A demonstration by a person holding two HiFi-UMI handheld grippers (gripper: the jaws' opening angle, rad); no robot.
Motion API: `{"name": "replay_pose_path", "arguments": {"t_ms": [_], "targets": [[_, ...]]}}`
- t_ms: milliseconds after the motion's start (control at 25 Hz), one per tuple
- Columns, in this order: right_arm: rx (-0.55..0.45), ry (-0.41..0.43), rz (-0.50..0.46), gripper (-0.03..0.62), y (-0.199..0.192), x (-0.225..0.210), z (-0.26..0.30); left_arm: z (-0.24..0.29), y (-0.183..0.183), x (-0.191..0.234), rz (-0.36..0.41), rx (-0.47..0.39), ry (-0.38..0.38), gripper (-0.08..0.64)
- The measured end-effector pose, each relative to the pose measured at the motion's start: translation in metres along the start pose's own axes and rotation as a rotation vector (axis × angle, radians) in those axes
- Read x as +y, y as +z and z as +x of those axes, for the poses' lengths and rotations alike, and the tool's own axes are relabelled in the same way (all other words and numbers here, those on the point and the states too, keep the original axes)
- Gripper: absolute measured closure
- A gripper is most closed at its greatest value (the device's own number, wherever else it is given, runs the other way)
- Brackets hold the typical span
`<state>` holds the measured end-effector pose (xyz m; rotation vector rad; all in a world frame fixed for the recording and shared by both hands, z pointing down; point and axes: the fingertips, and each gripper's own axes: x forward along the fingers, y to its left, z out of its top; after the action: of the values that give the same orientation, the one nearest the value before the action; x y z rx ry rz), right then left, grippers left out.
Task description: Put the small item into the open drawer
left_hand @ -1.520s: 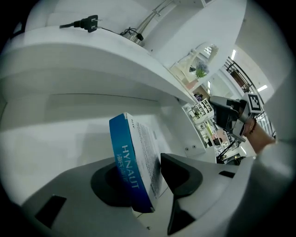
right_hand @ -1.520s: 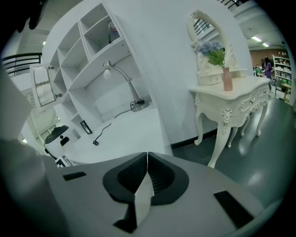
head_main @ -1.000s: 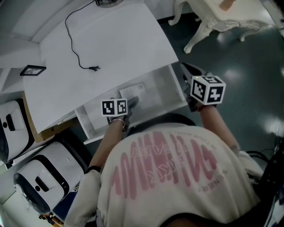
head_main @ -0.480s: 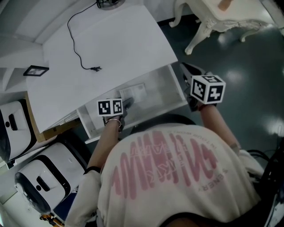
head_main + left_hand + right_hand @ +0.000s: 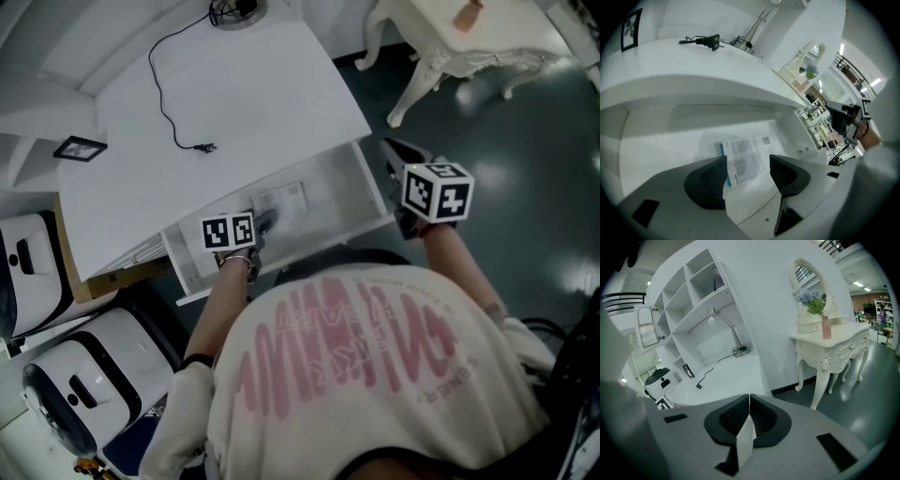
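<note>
Small item (image 5: 749,152), a flat white packet with fine print and a blue edge, lies on the floor of the open drawer (image 5: 373,199). The left gripper (image 5: 748,169) hangs just above it with the jaws wide apart. The pads stand on both sides of the packet and do not press it. The right gripper (image 5: 749,401) has its jaws closed together on nothing. It waits at 3 o'clock from the drawer and looks away toward the room.

I judge the placing as done, so the step in hand is the release. The next move calls for lifting the left gripper straight out toward 6 o'clock, without dragging the packet.

The person's shoulder covers the drawer front in the head view. The jaws hide the packet's near edge, and its print is too small to read.
</note>
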<state>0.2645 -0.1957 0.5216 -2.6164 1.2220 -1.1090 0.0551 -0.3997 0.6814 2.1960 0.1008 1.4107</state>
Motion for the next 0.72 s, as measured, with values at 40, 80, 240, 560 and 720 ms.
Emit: {"name": "replay_pose_path", "arguments": {"t_ms": [40,80,240,560,720], "targets": [[-0.006,0.003,-0.008,0.571,0.003,0.003,-0.001,-0.005,0.004,-0.005,0.006,-0.022,-0.021,0.265],[-0.012,0.011,-0.017,0.571,0.007,0.008,-0.002,-0.011,0.008,-0.01,0.019,-0.041,-0.04,0.265],[-0.042,0.053,-0.058,0.571,0.017,0.028,-0.009,-0.047,0.02,-0.026,0.082,-0.13,-0.079,0.265],[-0.128,0.145,-0.122,0.571,0.037,0.079,-0.04,-0.122,0.034,-0.092,0.111,-0.374,-0.222,0.284],[-0.234,0.286,-0.147,0.571,0.049,0.125,-0.073,-0.174,0.041,-0.14,0.157,-0.543,-0.304,0.381]]}}
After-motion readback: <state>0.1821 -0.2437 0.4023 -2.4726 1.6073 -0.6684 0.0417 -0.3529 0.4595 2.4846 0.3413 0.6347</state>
